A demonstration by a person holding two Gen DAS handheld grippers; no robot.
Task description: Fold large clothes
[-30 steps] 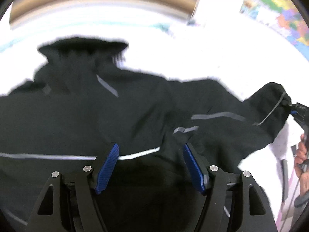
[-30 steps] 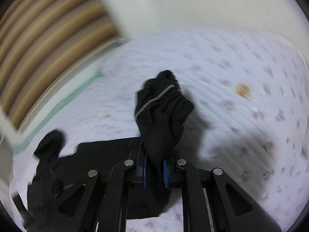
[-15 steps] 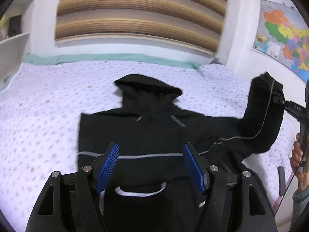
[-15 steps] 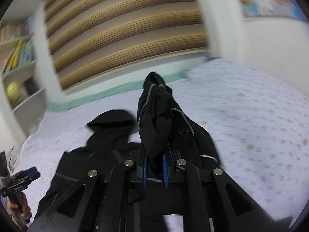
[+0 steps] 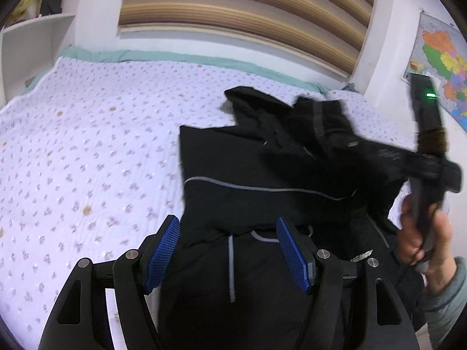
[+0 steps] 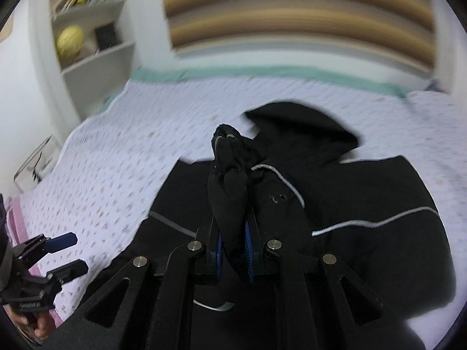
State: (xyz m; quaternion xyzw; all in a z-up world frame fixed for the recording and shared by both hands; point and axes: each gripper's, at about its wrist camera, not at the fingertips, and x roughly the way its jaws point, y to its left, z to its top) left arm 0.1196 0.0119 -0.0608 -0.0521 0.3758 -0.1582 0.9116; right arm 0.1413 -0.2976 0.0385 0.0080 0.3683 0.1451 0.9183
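A black hoodie (image 5: pixel 251 172) with thin grey piping lies flat on the bed, its hood (image 6: pixel 300 125) toward the headboard. My right gripper (image 6: pixel 233 246) is shut on the cuff of one black sleeve (image 6: pixel 230 172) and holds it up over the hoodie's chest. The left wrist view shows that sleeve (image 5: pixel 318 116) blurred above the garment's right side, and the hand (image 5: pixel 417 239) holding that gripper. My left gripper (image 5: pixel 227 252) is open over the hoodie's lower left edge, pads clear of the cloth. It also shows open at lower left in the right wrist view (image 6: pixel 80 252).
The bed's white flowered quilt (image 5: pixel 87 145) spreads wide to the left of the hoodie. A striped headboard (image 5: pixel 248 5) is behind it. White shelves (image 6: pixel 96 46) with a yellow ball and books stand at the left. A map (image 5: pixel 446 67) hangs on the right wall.
The right gripper has swung the sleeve from out at the right side in over the hoodie's body. The left gripper has drawn back and leftward, from over the garment's middle to its lower left edge.
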